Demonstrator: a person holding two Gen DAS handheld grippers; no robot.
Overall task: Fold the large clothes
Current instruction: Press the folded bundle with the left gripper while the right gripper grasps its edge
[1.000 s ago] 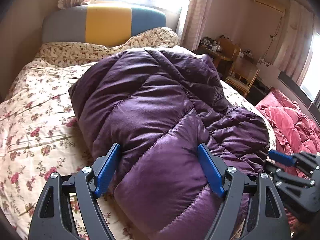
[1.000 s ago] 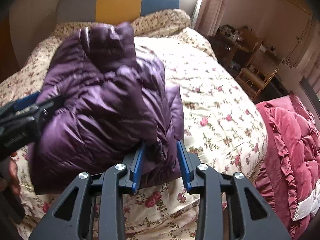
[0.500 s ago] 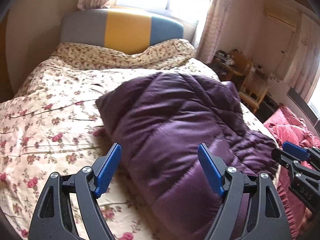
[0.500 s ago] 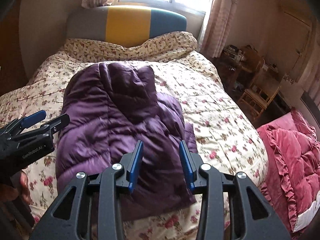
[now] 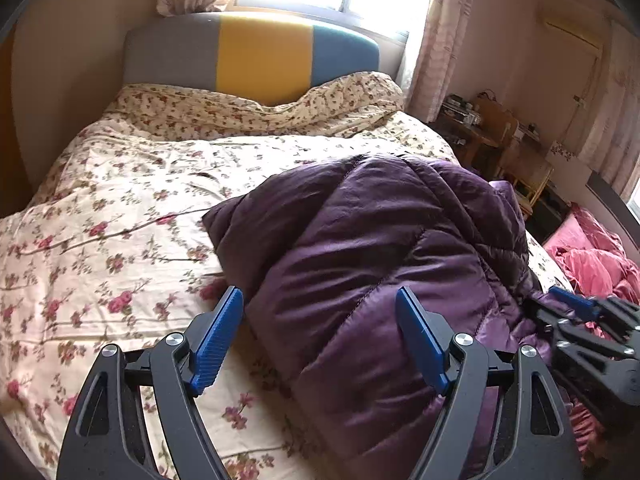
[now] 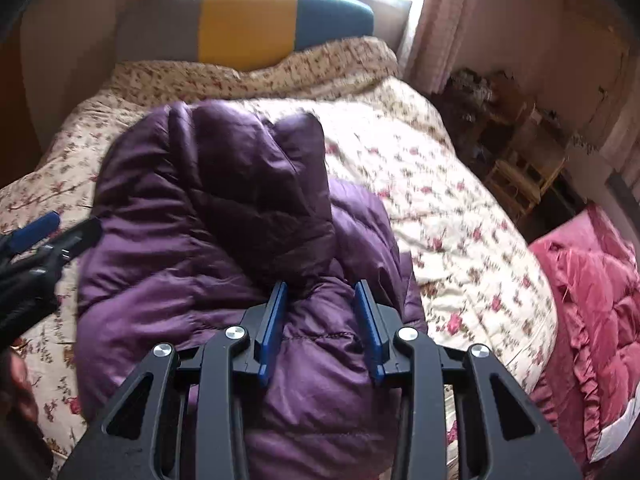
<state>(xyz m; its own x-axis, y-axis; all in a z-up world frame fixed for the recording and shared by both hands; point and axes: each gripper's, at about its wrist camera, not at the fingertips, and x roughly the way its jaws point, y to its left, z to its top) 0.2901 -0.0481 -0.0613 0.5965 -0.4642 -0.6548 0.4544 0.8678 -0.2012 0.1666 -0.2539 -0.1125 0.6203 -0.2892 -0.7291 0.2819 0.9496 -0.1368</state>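
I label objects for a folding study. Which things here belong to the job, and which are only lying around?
For the job:
- purple down jacket
- left gripper
- right gripper

Only lying around:
- floral bedspread
- striped headboard
- pink quilt
- wooden chair

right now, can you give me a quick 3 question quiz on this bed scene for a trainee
1. True or false: the left hand-held gripper is open, with a fold of the purple puffer jacket lying between its fingers.
2. Multiple choice: the jacket lies on A) a plain white sheet, B) a floral bedspread, C) a wooden floor.
3. Fill in: the middle panel of the headboard is ____.

Key: 1 true. 2 B. 3 yellow.
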